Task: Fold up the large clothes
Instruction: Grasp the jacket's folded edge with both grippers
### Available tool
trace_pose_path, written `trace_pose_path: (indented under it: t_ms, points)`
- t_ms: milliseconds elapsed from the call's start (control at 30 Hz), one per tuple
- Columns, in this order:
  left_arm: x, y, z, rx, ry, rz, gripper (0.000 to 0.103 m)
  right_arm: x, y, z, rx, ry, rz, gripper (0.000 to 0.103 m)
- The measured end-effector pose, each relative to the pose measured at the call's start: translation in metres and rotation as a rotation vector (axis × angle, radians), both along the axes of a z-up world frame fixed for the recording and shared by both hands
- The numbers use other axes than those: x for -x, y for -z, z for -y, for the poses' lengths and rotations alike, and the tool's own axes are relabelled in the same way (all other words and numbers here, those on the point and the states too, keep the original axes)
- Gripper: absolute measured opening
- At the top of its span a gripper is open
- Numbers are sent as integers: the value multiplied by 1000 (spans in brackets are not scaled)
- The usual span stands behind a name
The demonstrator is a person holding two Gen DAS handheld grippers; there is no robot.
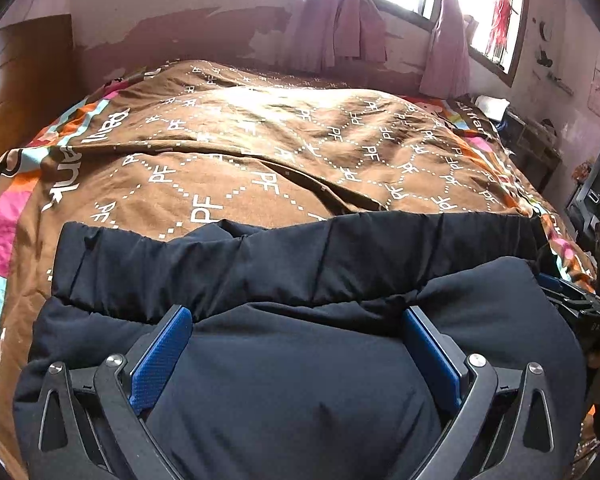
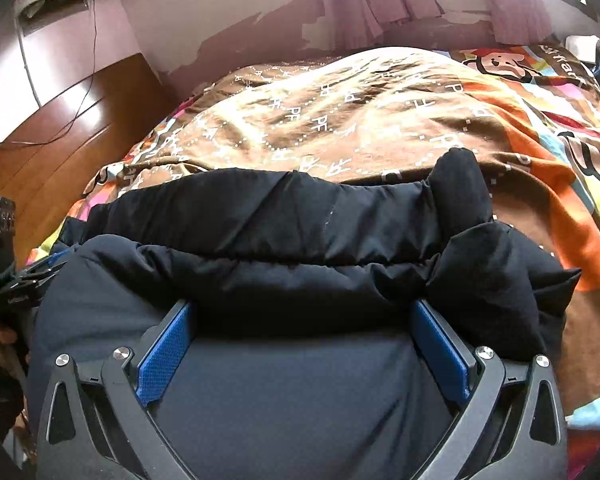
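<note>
A dark padded jacket [image 1: 300,360] is laid across the near edge of a bed [image 1: 4,240], on top of a brown patterned blanket [image 1: 260,152]. The jacket is already gathered into a thick bundle: a long rolled or folded band runs across its far side, and a smoother padded panel is spread nearer the cameras. At the right end of the bundle, in the right wrist view, 2 bulging lobes are seen, possibly a sleeve or hood, though which cannot be told. The folding is judged to be well advanced, with at least 1 fold made; what seems to be left is tucking in those loose lobes and pressing or folding the bundle once more.

The left gripper [image 1: 298,336] is held wide, its blue pads [image 1: 160,364] spread on either side of the smooth panel, and nothing is clamped between them. The right gripper [image 2: 304,332] is likewise held wide over the same panel, just short of the folded band, and nothing is gripped by it either. Both seem to rest on or press against the cloth, though contact cannot be confirmed.

By count: 1 jacket, 1 blanket, 1 bed, 2 grippers and 2 blue pads per gripper are seen. Pink curtains [image 1: 340,20] are hung at the window behind, and a wooden headboard [image 2: 60,132] stands at the left.
</note>
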State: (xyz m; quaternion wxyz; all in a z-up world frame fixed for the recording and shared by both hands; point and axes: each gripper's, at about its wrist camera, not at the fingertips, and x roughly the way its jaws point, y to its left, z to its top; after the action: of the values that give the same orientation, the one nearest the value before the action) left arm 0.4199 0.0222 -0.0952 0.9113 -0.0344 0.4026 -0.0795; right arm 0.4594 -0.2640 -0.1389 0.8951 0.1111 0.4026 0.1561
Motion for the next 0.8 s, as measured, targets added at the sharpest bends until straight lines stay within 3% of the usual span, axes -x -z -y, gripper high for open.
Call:
trace_pose_path:
  t_ms: [800]
  points:
    - [1, 7, 1, 20, -14, 48, 103, -2, 15, 6, -63, 9, 55, 103]
